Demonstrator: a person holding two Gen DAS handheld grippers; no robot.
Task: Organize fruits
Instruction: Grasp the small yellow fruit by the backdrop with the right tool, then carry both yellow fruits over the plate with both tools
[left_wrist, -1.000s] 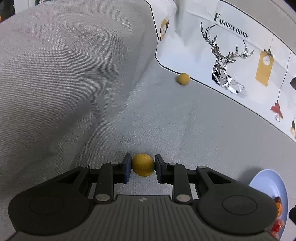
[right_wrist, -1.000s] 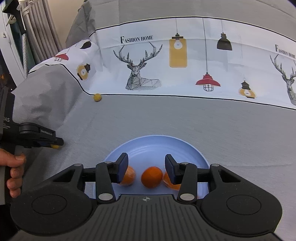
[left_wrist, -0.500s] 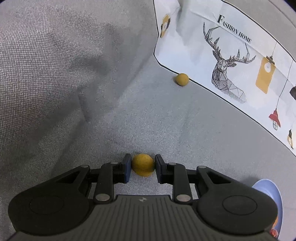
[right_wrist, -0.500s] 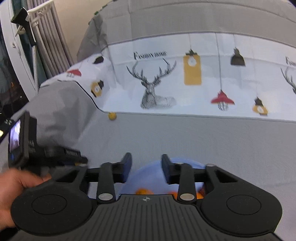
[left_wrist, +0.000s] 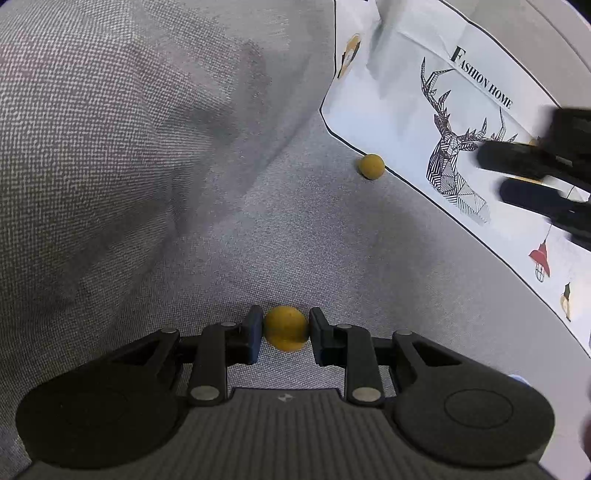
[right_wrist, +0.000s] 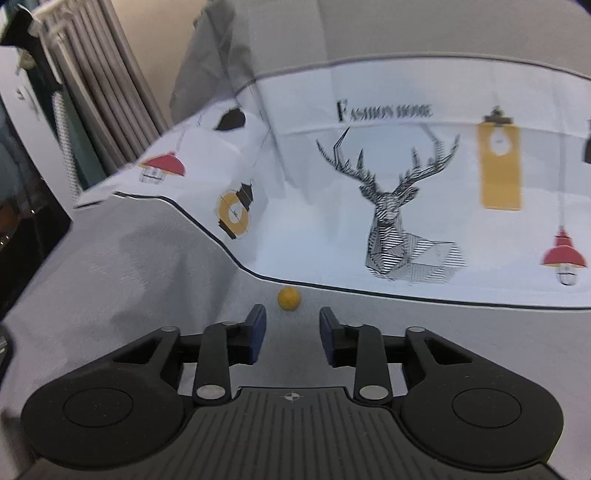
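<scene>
The left gripper (left_wrist: 286, 329) points down at a grey cloth (left_wrist: 229, 229) and has a small yellow fruit (left_wrist: 286, 328) between its blue pads. The pads sit against the fruit on both sides, so the gripper is nearly closed around it, and the fruit rests on or just above the cloth at the near edge of the left wrist view.

A second fruit (left_wrist: 371, 166), the same yellow colour, lies farther off on the grey cloth, touching the dark border line of a white printed panel (left_wrist: 417, 110) with a deer drawing and the words "Fashion Home". In the right wrist view this second fruit (right_wrist: 289, 298) sits just beyond the fingertips, slightly left of the middle of the gap.

The right gripper (right_wrist: 291, 321) is opening; its jaws stand a little apart with only cloth visible between them, and it holds nothing. From the left wrist view the right gripper (left_wrist: 517, 173) appears blurred at the far right, over the printed panel.

A pale blue sliver at the near right of the left wrist view is too small to tell. Grey curtains (right_wrist: 96, 110) hang at the far left.
</scene>
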